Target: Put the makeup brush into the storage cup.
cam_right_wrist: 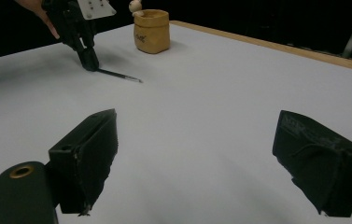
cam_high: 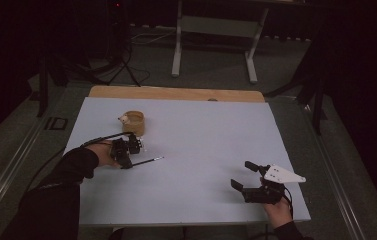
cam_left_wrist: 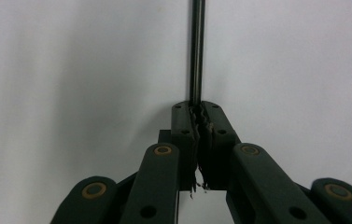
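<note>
A thin black pen (cam_high: pixel 148 161) lies low over the white table top at the left, its tip pointing right. My left gripper (cam_high: pixel 125 165) is shut on the pen's near end; in the left gripper view the pen (cam_left_wrist: pixel 197 51) runs straight out from between the closed jaws. From the right gripper view the left gripper (cam_right_wrist: pixel 89 63) and the pen (cam_right_wrist: pixel 120 74) show far off. A tan cup-shaped holder (cam_high: pixel 134 122) stands just behind the left gripper. My right gripper (cam_high: pixel 242 176) rests at the front right, open and empty, its fingers (cam_right_wrist: pixel 87 154) wide apart.
The white sheet (cam_high: pixel 201 145) covers a wooden table (cam_high: pixel 176 93). A small pale thing (cam_right_wrist: pixel 135 6) sits at the holder's (cam_right_wrist: pixel 151 31) rim. Behind the table stand a grey metal frame (cam_high: pixel 216 35) and dark tripod legs (cam_high: pixel 126 65).
</note>
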`<state>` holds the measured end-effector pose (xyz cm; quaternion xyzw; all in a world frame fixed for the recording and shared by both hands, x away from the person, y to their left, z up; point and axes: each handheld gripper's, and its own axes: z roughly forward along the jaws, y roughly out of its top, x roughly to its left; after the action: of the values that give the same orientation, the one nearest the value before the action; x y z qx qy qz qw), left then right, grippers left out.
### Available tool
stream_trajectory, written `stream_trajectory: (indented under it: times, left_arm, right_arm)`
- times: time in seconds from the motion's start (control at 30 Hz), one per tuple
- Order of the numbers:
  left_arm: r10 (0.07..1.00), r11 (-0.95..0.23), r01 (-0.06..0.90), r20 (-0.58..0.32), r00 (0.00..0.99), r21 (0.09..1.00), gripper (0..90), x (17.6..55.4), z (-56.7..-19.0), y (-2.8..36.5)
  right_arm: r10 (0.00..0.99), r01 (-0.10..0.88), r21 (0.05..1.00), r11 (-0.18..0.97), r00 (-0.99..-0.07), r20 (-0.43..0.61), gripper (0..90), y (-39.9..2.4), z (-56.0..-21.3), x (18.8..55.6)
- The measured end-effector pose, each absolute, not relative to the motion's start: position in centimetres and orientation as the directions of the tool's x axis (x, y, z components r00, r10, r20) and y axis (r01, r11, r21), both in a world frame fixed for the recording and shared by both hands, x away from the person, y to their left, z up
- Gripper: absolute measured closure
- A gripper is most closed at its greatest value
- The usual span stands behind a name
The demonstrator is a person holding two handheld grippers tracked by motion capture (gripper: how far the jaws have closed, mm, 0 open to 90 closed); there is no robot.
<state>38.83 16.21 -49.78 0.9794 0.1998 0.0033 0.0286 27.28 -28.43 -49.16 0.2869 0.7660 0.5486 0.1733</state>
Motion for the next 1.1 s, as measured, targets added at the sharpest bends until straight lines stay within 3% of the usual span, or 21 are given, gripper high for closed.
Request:
stream_trajectory:
  times: [0.13,0.63,1.1]
  left_arm:
    - [0.406,-0.914,0.405,0.002,0.914,0.032,85.8,38.8,-49.6,15.8]
    - [0.464,-0.857,0.466,-0.066,0.884,0.221,86.0,37.6,-47.2,16.3]
    - [0.533,-0.768,0.513,-0.063,0.844,0.384,86.0,36.5,-45.3,16.2]
  right_arm:
    - [0.631,0.252,0.939,0.234,-0.774,0.05,13.9,-28.5,-49.2,27.3]
    - [0.633,0.256,0.939,0.229,-0.772,0.056,13.9,-28.4,-49.2,27.3]
    - [0.632,0.264,0.937,0.227,-0.773,0.065,13.9,-28.4,-49.2,27.4]
